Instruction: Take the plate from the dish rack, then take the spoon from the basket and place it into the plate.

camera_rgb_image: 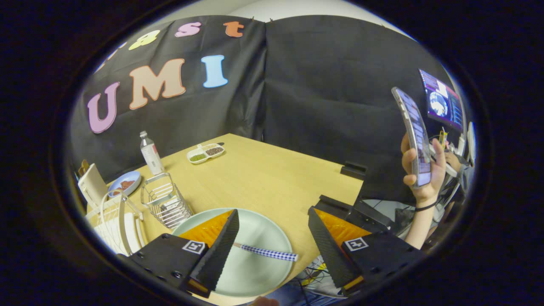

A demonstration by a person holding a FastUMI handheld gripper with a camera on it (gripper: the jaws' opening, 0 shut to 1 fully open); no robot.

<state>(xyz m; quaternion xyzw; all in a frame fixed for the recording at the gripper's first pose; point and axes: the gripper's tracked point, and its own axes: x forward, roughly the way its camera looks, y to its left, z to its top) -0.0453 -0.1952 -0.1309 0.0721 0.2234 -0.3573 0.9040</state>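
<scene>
A pale green plate (255, 255) lies on the wooden table (263, 178), partly under my left finger. A spoon with a blue-and-white checked handle (267, 253) rests on the plate; its bowl end is hidden behind the left finger. My gripper (274, 221) hovers above the plate's near side, open, with nothing between the fingers. The wire basket (166, 204) stands just left of the plate. The white dish rack (114, 225) sits further left.
A water bottle (151, 158), a blue dish with food (124, 183) and a white divided tray (205, 153) stand toward the back of the table. A person's hand holds up a phone (414, 136) past the table's right edge, with a monitor (444, 102) behind.
</scene>
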